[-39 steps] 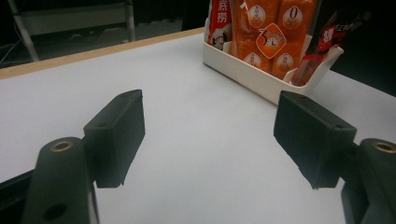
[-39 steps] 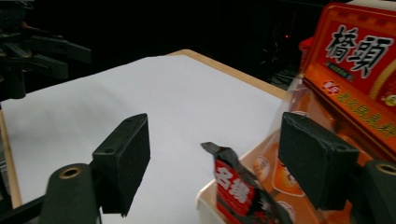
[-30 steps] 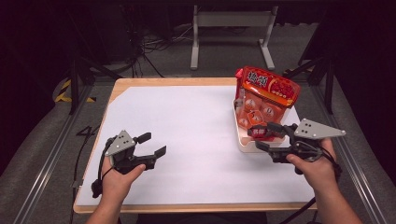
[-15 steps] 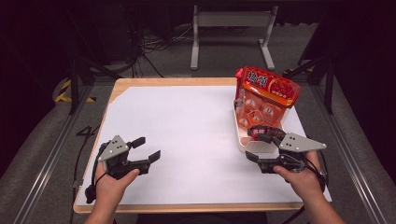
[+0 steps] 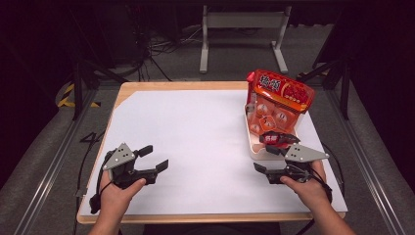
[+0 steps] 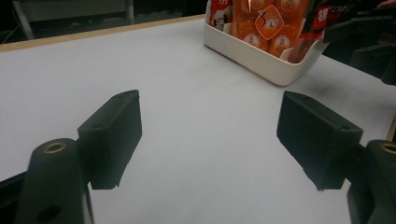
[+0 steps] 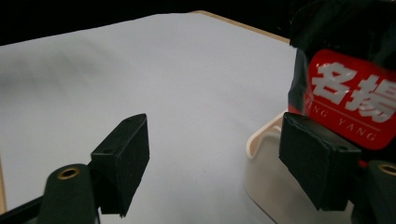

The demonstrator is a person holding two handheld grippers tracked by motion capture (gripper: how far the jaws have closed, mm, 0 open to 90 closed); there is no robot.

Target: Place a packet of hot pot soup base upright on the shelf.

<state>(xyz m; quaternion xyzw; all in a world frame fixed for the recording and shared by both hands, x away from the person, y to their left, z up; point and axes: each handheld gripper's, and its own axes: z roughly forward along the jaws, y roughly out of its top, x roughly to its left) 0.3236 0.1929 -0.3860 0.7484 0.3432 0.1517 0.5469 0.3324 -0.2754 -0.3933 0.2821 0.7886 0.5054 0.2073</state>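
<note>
white table (image 5: 195, 132): both grippers gape beside the snack tray (image 5: 254, 147).

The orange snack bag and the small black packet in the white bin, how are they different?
The orange bag is large and stands high at the far end of the bin; the black packet is small and sits at the near end. The bag is orange-red; the packet is black with a red label. Both carry white characters.

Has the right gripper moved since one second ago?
Yes. The right gripper has moved toward the table's near edge, away from the white tray.
</note>
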